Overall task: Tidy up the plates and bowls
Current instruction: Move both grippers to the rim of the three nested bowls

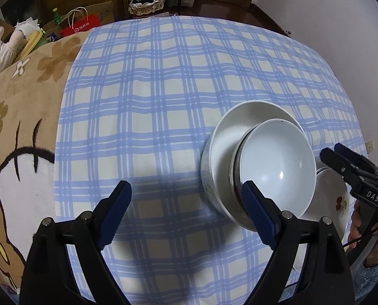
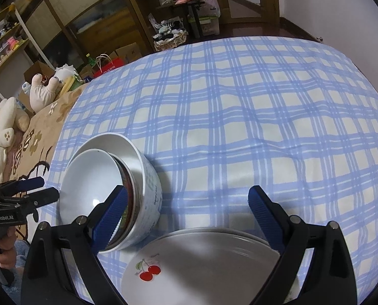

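A big white bowl point(image 1: 224, 132) point(image 2: 148, 178) stands on the blue checked cloth. Nested in it, tilted, are a dark-rimmed bowl point(image 1: 235, 167) and a smaller white bowl point(image 1: 277, 162) point(image 2: 87, 178). Beside the bowls lies a stack of white plates, the top plate point(image 2: 201, 267) point(image 1: 333, 198) bearing a cherry print. My left gripper point(image 1: 186, 186) point(image 2: 48, 187) is open, nothing between its fingers, its right fingertip at the bowls' near rim. My right gripper point(image 2: 187, 190) point(image 1: 331, 150) is open above the plates' far edge, its left finger in front of the bowls.
The blue checked cloth point(image 1: 163, 89) covers a soft surface. A brown cartoon blanket point(image 1: 16, 127) lies to the left, with plush toys point(image 2: 8, 122) at its edge. Beyond are a woven basket point(image 2: 168, 39), a red bag point(image 1: 79, 26) and wooden shelves.
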The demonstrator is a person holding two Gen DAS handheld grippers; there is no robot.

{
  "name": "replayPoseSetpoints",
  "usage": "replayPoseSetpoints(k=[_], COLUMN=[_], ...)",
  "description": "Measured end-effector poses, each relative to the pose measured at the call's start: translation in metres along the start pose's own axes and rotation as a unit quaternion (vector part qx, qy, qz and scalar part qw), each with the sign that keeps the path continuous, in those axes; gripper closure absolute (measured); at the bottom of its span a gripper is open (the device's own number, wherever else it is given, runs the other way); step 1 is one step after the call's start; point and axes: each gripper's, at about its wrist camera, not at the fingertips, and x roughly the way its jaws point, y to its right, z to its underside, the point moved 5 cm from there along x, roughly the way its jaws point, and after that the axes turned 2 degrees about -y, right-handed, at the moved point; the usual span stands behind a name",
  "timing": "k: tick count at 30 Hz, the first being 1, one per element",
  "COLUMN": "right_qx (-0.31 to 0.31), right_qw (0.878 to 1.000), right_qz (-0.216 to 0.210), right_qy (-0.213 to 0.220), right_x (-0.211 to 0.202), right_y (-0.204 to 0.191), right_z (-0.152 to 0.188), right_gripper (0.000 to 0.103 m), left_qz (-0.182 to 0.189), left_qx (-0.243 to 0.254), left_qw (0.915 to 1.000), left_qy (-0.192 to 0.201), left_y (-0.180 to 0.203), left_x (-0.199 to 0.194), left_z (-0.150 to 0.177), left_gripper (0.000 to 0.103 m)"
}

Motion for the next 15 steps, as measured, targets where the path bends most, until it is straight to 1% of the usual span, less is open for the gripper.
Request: replayPoseSetpoints(k=[11, 15], right_qx=[0.006, 0.006], right_qw=[1.0, 1.0], right_qz=[-0.002, -0.003], right_qy=[-0.013, -0.013], right_x=[0.0088, 0.0087], right_y=[0.0028, 0.0029], right_z=[0.0035, 0.0032], right_gripper=[0.003, 0.003], left_qz=[0.02, 0.015], left_qx=[-0.027, -0.033], left_qw=[0.9994, 0.9993], left_qy=[-0.009, -0.009], left_y=[-0.0062, -0.0094], left_x=[0.0057, 0.0059], left_z=[-0.0031, -0.0034], left_gripper=[0.016, 0.016])
